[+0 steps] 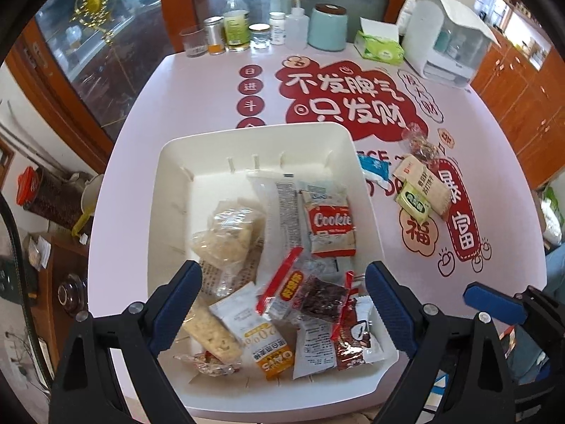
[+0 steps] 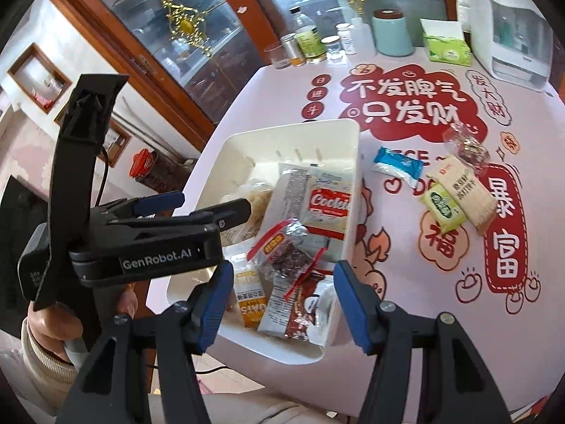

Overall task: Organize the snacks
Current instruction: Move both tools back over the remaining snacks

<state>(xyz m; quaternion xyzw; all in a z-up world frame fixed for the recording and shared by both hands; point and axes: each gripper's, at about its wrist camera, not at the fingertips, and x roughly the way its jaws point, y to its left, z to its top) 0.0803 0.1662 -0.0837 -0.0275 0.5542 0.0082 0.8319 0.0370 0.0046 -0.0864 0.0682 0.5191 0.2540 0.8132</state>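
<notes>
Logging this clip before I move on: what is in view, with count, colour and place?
Bin: one, white, near table edge, holding about ten mixed snack packets.
Cookie packet: one, red and white, in bin.
Loose snacks: four, right of bin: blue packet, green packet, beige packet, clear candy bag.
Table cover: one, pale pink with red print.
Jars and bottles: about seven, mostly clear, far edge.
Canister: one, mint green, far edge.
Tissue box: one, green, far edge.
Dispenser: one, white, far right corner.
Left claw: black with blue pads, open over bin.
Right claw: same colours, open, empty, over bin's near end.
</notes>
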